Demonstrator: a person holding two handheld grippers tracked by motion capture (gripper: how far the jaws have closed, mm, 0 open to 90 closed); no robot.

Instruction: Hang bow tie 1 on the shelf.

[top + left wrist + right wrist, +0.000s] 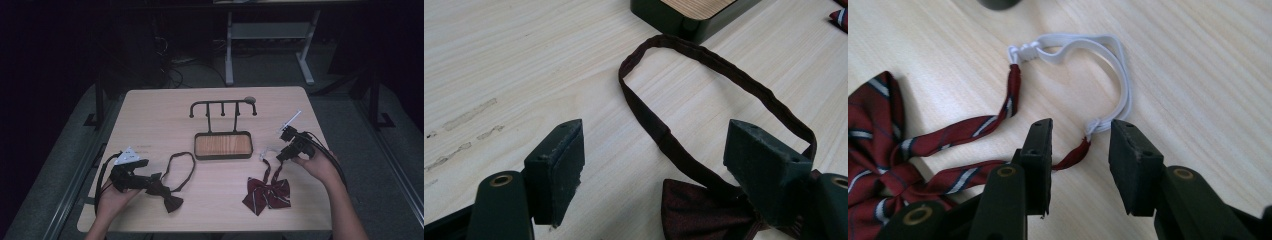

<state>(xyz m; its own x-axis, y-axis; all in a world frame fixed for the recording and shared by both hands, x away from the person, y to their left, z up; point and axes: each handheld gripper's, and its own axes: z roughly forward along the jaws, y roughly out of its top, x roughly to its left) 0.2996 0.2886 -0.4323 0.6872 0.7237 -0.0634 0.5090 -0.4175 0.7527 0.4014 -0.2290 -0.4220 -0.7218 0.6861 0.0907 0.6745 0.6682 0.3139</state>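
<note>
The right tongs (1079,165) straddle the striped bow tie's (266,192) white elastic loop (1108,60) on the counter (150,120), jaws apart, likely to lift it toward the rack (223,107); the left tongs (656,170) sit open over the dark bow tie (704,212)

1. A lab-like recording room is indicated by the dark, unlit surroundings around one lit pale wood-grain table (150,120).
2. A second work desk with white metal legs (229,50) is seen behind, on a grey floor (270,70).
3. Loose black cables (172,70) are seen on that floor.
4. Props are laid out in order: a black metal hook rack with a wooden tray base (223,145), and two bow ties.
</note>
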